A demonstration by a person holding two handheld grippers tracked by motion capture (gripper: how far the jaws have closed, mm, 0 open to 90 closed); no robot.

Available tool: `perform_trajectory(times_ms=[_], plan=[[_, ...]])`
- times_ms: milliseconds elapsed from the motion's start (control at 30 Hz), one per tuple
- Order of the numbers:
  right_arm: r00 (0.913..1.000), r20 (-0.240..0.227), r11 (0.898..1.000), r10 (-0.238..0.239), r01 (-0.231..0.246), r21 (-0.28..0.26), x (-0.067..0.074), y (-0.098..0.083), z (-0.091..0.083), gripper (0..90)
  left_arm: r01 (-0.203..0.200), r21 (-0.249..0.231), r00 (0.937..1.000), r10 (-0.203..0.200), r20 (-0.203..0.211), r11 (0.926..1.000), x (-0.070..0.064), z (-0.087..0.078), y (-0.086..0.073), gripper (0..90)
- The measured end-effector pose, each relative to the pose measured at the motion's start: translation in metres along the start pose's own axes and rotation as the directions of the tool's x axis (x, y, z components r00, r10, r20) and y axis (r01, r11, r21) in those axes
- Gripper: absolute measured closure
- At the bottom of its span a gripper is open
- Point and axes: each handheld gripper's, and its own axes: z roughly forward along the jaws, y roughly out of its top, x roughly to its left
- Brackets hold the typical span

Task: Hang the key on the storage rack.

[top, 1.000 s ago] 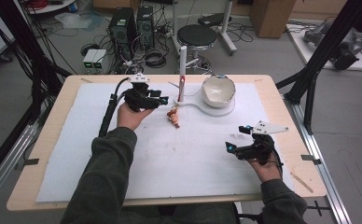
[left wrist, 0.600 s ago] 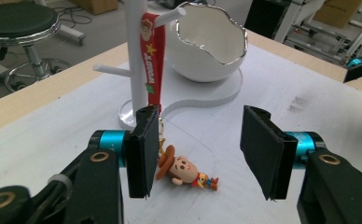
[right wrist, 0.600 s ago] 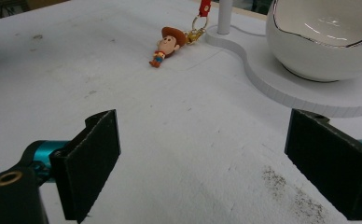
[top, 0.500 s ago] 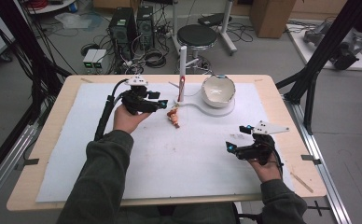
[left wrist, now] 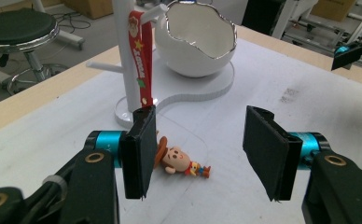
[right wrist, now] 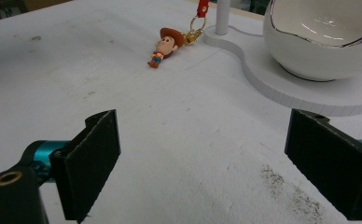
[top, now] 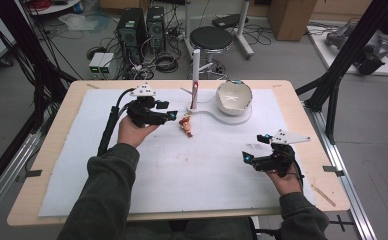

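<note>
A small cowboy figure point(top: 186, 125) point(left wrist: 179, 161) point(right wrist: 165, 45) lies on the white mat. Its red strap point(top: 195, 95) point(left wrist: 142, 60) hangs from a white post point(top: 196, 75). My left gripper point(top: 168, 110) point(left wrist: 202, 151) is open just left of the figure, jaws wide, and the figure lies on the mat between and beyond them. My right gripper point(top: 255, 147) point(right wrist: 212, 163) is open over the mat at the front right, far from the figure, with nothing between its jaws.
A white egg-shaped bowl point(top: 234, 96) point(left wrist: 200, 42) point(right wrist: 328, 37) sits on the post's flat white base point(top: 217, 116) point(right wrist: 281, 88) at the back of the table. The white mat point(top: 182, 170) covers most of the wooden table point(top: 62, 125).
My left gripper has shifted slightly down and toward the near side, staying open beside the figure. The right gripper and the figure have not moved.
</note>
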Motion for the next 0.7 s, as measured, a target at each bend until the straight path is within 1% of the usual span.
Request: perform_trajectory(times_ms=[300,400,533,600,700], plan=[[1.0000,0.004,1.000,-0.002,0.001,0.002,0.000,0.000,0.000,9.6,-0.001,-0.010,1.0000,0.001,-0.007,0.9999,-0.005,-0.011,-0.016,43.9],[1.0000,0.007,1.000,-0.003,0.003,0.003,0.000,0.000,0.000,9.5,-0.008,0.000,0.9999,0.008,-0.010,1.0000,-0.006,-0.015,-0.019,42.9],[1.0000,0.008,1.000,0.004,-0.004,0.006,0.001,0.000,0.000,9.6,-0.004,-0.011,0.9998,0.004,-0.017,0.9999,-0.008,-0.020,-0.023,41.1],[1.0000,0.010,1.000,0.000,0.000,0.006,0.001,0.000,0.000,9.6,-0.010,-0.005,0.9998,0.010,-0.019,0.9999,-0.008,-0.023,-0.024,40.3],[0.9999,0.011,1.000,0.006,-0.007,0.010,0.002,0.000,0.000,9.6,-0.009,-0.006,0.9997,0.009,-0.024,0.9999,-0.009,-0.026,-0.028,39.8]])
